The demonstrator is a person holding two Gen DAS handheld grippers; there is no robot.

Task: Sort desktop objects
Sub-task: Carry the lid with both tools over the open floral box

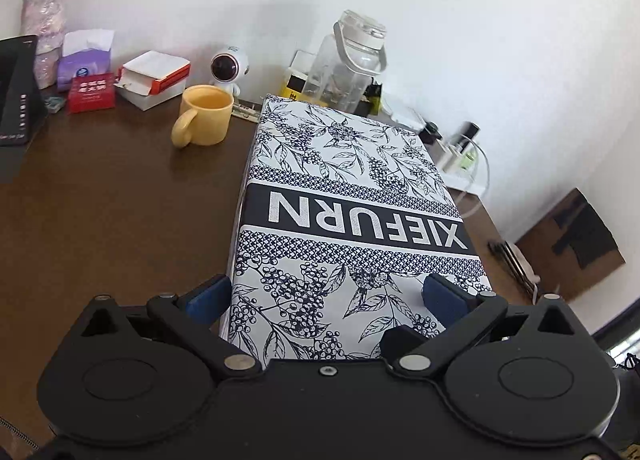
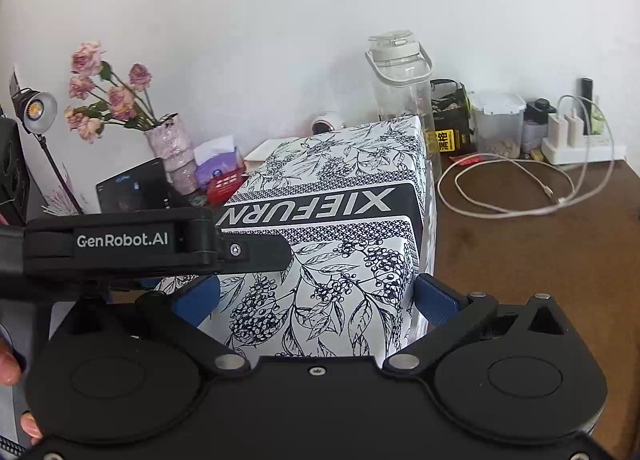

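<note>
The white rectangular box with navy floral print and "XIEFURN" band (image 1: 344, 220) lies on the dark brown wooden desk (image 1: 112, 212), clamped at its near end by both the left gripper (image 1: 328, 296) and right gripper (image 2: 320, 296). A yellow ceramic mug (image 1: 206, 114) stands at its ten o'clock.
</note>
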